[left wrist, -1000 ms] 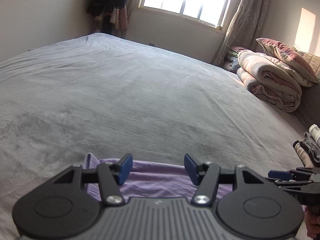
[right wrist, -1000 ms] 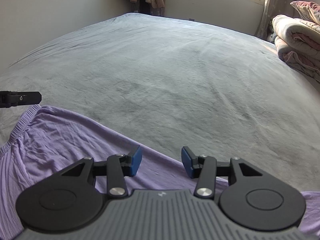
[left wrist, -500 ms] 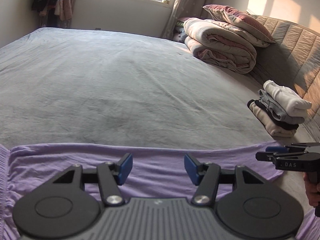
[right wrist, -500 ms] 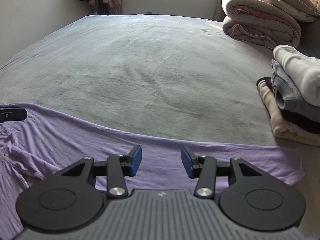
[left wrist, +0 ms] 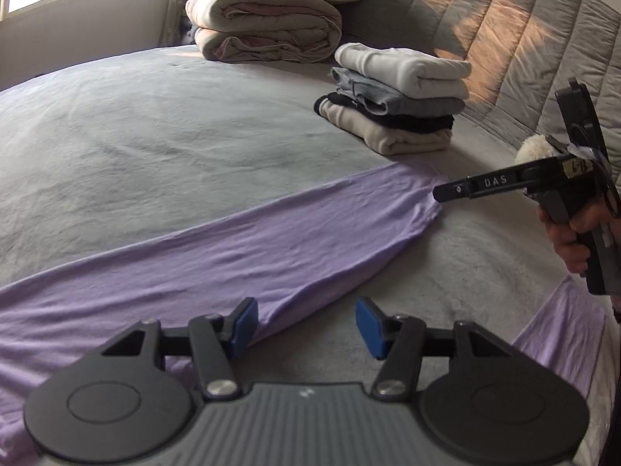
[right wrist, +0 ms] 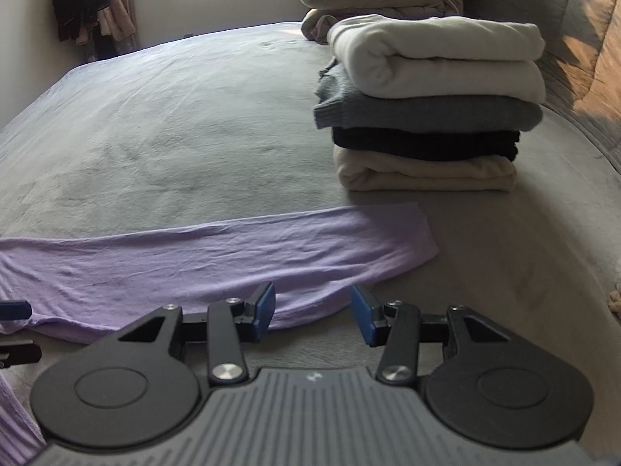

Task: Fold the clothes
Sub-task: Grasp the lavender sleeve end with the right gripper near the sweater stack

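1. Left gripper (left wrist: 306, 324): jaws apart and closing, nothing clamped; left pad over the near edge of the purple garment (left wrist: 233, 248), right pad over bare bed (left wrist: 155, 132).
2. Right gripper (right wrist: 312, 312): jaws apart, nothing clamped; left pad over the garment's near hem, right pad over bare cover just past it. Seen from the left wrist, held off to the right in a hand (left wrist: 574, 240), tip just beyond the garment's far end.
3. One purple garment, flat on the bed just ahead of both grippers. Long axis across both views, a narrow band tapering to a squared end at the right, near the stack. A second purple patch at the lower right of the left view; cannot tell whether the same piece.
4. One stack of folded clothes (right wrist: 431, 116), four pieces: white on top, then grey-blue, black, cream. Close behind the garment's right end, not touching.
5. One rolled quilt (left wrist: 264, 23) further back, with a pillow on it, beside the padded headboard (left wrist: 524, 46).
6. Wide bare grey cover beyond the garment, up to the far wall and window; tighter room at the right, with stack and headboard.
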The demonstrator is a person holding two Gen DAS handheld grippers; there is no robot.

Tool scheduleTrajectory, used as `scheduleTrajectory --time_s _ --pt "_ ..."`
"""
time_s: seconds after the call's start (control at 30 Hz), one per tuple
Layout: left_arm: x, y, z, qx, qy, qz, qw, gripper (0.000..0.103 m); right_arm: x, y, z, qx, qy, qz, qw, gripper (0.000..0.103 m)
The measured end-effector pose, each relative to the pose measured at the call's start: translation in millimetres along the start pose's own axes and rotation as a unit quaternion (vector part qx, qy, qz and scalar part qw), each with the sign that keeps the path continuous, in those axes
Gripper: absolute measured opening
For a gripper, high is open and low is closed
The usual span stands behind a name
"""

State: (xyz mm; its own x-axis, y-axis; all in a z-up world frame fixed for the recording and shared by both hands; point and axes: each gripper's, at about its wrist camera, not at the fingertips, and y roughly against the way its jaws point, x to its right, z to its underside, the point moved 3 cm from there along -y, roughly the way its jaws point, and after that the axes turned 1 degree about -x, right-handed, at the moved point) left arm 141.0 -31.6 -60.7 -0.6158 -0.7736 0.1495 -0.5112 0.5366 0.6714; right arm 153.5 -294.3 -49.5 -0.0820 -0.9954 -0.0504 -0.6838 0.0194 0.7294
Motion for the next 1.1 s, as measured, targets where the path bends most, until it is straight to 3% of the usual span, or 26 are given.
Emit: scheduleTrajectory --time_s 0.07,0.23,0.47,0.57,0.63,0.93,1.0,1.1 --pt "5 -5 -1 0.004 -0.007 0.001 1.0 0.053 14 -2 4 0.0 -0.022 0.004 1.0 0.048" --pt "10 -13 -2 0.015 -0.002 0.009 0.9998 0.036 43 -11 14 0.0 -0.084 -0.006 0.996 0.048" --pt "16 -19 2 0.02 -0.019 0.02 0.9994 0.029 57 -21 5 0.03 -0.138 -0.036 0.989 0.045" --pt "16 -21 2 0.024 -0.017 0.018 0.9994 0.023 58 -27 3 0.038 -0.14 -0.031 0.989 0.026" --pt "16 -23 2 0.024 -0.015 0.019 0.9994 0.0 59 -28 1 0.04 -0.135 -0.023 0.99 0.003" --pt "25 -5 -2 0.02 -0.035 0.072 0.9966 0.0 50 -8 -10 0.021 -0.089 0.021 0.996 0.003" --pt "27 -1 -3 0.023 -0.039 0.074 0.9962 0.0 48 -5 -10 0.017 -0.074 0.033 0.997 0.003" --pt "28 4 -4 0.041 -0.056 0.047 0.9965 0.0 46 -5 -7 0.014 -0.06 0.04 0.997 0.003"
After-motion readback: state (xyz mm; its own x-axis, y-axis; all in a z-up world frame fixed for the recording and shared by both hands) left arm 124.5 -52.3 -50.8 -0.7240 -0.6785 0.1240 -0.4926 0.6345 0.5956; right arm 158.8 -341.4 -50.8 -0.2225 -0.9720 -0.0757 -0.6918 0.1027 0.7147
